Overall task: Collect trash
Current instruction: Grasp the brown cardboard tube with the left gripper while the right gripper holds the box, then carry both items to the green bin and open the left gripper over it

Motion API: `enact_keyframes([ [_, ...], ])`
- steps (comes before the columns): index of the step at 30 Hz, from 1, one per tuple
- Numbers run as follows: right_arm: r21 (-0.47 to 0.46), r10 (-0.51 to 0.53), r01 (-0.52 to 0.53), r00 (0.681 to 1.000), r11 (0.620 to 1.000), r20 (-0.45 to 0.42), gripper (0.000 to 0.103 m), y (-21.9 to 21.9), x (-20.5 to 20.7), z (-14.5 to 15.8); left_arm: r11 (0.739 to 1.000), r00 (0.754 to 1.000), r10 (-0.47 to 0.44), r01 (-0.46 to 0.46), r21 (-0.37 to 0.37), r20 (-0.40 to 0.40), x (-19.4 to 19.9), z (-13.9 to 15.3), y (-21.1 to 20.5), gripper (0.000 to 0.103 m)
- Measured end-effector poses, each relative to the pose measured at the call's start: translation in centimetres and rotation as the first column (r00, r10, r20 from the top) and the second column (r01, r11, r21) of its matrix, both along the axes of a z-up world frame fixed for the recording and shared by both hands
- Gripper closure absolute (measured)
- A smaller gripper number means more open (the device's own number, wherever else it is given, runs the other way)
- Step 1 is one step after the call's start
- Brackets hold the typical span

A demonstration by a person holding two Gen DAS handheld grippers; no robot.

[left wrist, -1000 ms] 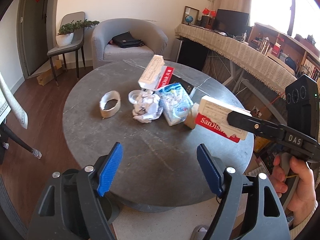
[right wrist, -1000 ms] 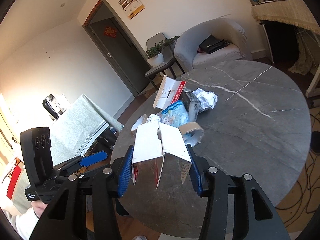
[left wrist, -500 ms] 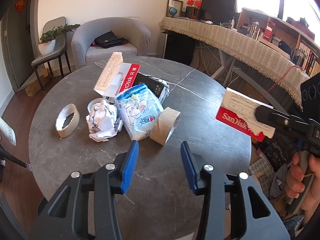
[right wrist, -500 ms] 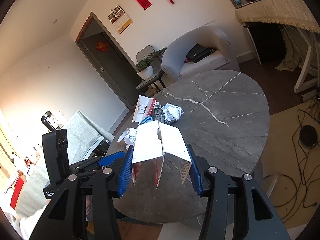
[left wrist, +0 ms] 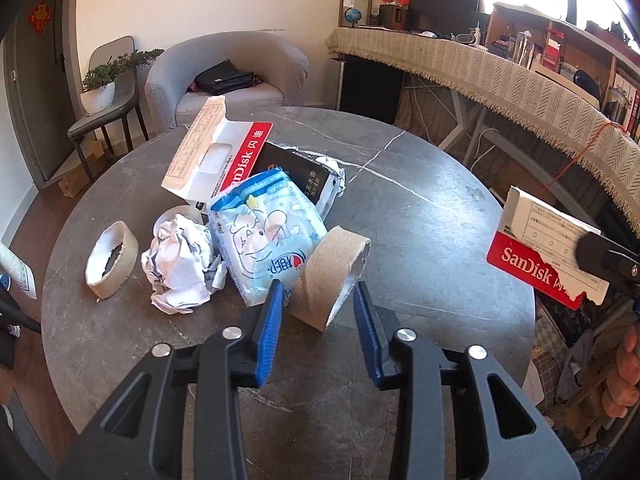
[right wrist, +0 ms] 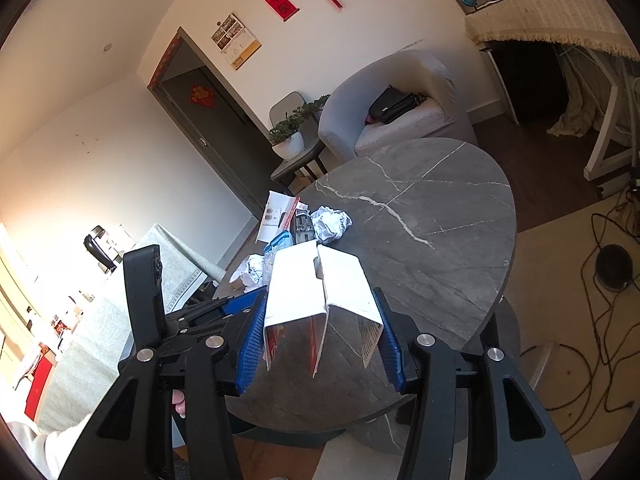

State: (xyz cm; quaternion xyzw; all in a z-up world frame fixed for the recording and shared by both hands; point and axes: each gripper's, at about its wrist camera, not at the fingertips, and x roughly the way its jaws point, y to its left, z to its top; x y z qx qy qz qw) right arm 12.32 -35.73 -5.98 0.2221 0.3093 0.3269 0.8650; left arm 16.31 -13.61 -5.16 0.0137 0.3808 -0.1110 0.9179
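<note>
The left gripper (left wrist: 318, 300) is seen narrowed over the near part of the tabletop (left wrist: 420, 240); its jaws have just been closing. The cardboard tube (left wrist: 332, 276) lies just ahead of the blue pads (left wrist: 272, 320), its near end between the tips; contact cannot be told, so no grip is shown.

The right gripper (right wrist: 320, 344) is clamped on a torn white box (right wrist: 320, 284), part way open, pads pressed on both folded sides. In the left view the same box (left wrist: 548, 256) is seen off the right edge of the tabletop, red strip with SanDisk print and a ragged torn edge.

Trash is heaped toward the left and middle of the tabletop: tube on its side, brown, white inside; blue snack bag (left wrist: 268, 236) touching the tube; crumpled paper (left wrist: 180, 264) beside the bag; tape ring (left wrist: 112, 264) apart, near the left edge; second opened box (left wrist: 216, 156) leaning on a black packet (left wrist: 300, 176) behind the bag.

Only the right view shows another paper ball (right wrist: 330, 224) past the heap, the far half of the tabletop, and cables (right wrist: 600, 320) on the floor. Only the left view shows the tube and the tape ring.
</note>
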Motion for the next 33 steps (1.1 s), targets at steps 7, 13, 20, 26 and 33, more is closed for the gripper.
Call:
enact_keyframes([
  [7, -0.01, 0.001, -0.001, 1.0, 1.0, 0.015, 0.052, 0.2, -0.4, 0.5, 1.0, 1.0, -0.014, 0.014, -0.027, 0.006, -0.5, 0.4, 0.2, 0.082],
  [13, -0.045, -0.001, 0.002, 1.0, 0.999, 0.026, 0.052, 1.1, -0.7, 1.4, 0.996, 0.998, -0.054, 0.055, -0.067, 0.017, -2.1, 1.5, 0.4, 0.082],
  [20, -0.089, 0.025, -0.022, 0.999, 0.996, 0.032, 0.052, 3.7, -1.0, 2.4, 0.994, 0.999, -0.027, 0.029, -0.101, 0.017, -4.5, 2.7, 3.1, 0.082],
  [26, -0.124, 0.081, -0.075, 0.996, 0.989, 0.041, 0.052, 7.9, -1.5, 3.5, 0.991, 0.998, 0.057, -0.054, -0.122, 0.019, -6.9, 3.9, 8.6, 0.082],
  [33, -0.176, 0.182, -0.171, 0.982, 0.969, 0.049, 0.052, 14.9, -2.6, 4.6, 0.973, 0.982, 0.186, -0.181, -0.14, 0.017, -9.8, 4.6, 16.9, 0.082],
])
